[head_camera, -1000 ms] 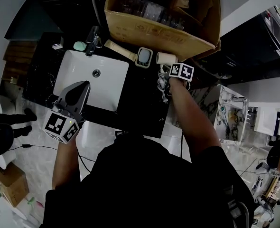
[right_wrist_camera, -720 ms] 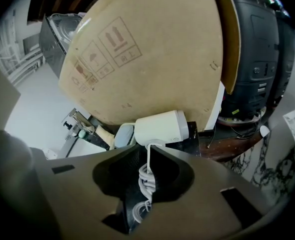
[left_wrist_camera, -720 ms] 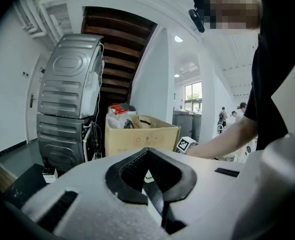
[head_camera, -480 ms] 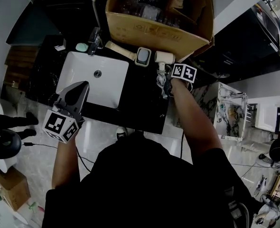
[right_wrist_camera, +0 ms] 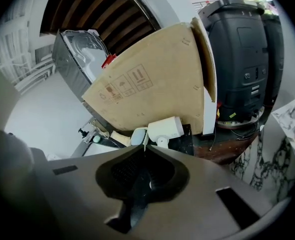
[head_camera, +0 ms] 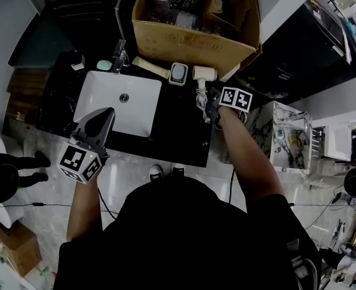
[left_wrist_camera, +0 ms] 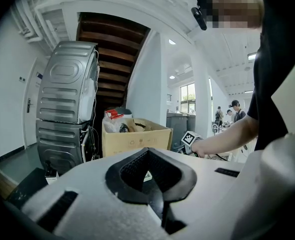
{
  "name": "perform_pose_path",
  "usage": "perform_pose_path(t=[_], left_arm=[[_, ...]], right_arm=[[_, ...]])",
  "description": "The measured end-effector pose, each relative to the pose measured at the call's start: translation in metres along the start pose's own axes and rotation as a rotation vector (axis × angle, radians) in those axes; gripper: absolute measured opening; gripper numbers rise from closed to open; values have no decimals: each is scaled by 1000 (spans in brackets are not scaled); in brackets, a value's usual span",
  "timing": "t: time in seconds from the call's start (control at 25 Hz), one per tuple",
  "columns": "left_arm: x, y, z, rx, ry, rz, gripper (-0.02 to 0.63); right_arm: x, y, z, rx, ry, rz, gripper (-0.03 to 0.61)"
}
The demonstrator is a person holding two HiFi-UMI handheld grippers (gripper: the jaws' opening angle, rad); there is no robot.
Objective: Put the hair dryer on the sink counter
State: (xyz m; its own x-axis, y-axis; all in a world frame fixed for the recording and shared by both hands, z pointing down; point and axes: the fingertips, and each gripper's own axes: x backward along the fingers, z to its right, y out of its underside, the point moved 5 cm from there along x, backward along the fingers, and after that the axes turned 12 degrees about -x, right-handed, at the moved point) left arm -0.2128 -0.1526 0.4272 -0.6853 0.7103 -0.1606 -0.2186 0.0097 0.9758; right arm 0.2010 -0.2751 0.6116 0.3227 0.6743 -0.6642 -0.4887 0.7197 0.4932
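The white hair dryer (head_camera: 204, 73) lies on the black sink counter (head_camera: 178, 128) in front of the cardboard box, its white cord (head_camera: 200, 97) coiled beside it. My right gripper (head_camera: 210, 106) hovers just short of the dryer, over the cord. In the right gripper view the dryer (right_wrist_camera: 165, 128) sits beyond the tips (right_wrist_camera: 144, 146). Its jaws are closing, nearly together, with nothing gripped between them. My left gripper (head_camera: 103, 116) is held over the front edge of the white sink basin (head_camera: 114, 101), shut and empty (left_wrist_camera: 148, 150).
A large cardboard box (head_camera: 190, 41) full of items stands at the back of the counter. A faucet (head_camera: 119, 56), a green soap (head_camera: 104, 64), a beige strip (head_camera: 151, 67) and a small grey device (head_camera: 178, 73) line the back edge. Stacked machines (left_wrist_camera: 67, 109) stand behind.
My right gripper has drawn back a little from the hair dryer, which stays on the counter. The left gripper has hardly moved.
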Motion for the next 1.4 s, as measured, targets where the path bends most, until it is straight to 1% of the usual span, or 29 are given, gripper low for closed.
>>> perform_pose_path(t=[0.12,0.28,0.48,0.64,1.08,1.28,1.4], left_arm=[[3,0,4,-1,13,-2,14],[3,-2,10,-4,35,-2,14],[0,-11,16,-32,59,11,14],[-3,-21,20,-37,81,33,13],[-18,-38,36,-74,129,54,14],[-25,-44,40,-89,146,55,14],[-31,-50,46,-113,155,57,14]], right_arm=[[17,2,-8,-6,-27,22,15],[38,5,-22,23,-53,51,14],[74,-2,-43,136,-62,150,11],[102,-6,-55,160,-84,210,9],[156,-8,-53,215,-95,312,9],[170,-5,-51,211,-114,330,9],[176,-6,-52,219,-120,336,9]])
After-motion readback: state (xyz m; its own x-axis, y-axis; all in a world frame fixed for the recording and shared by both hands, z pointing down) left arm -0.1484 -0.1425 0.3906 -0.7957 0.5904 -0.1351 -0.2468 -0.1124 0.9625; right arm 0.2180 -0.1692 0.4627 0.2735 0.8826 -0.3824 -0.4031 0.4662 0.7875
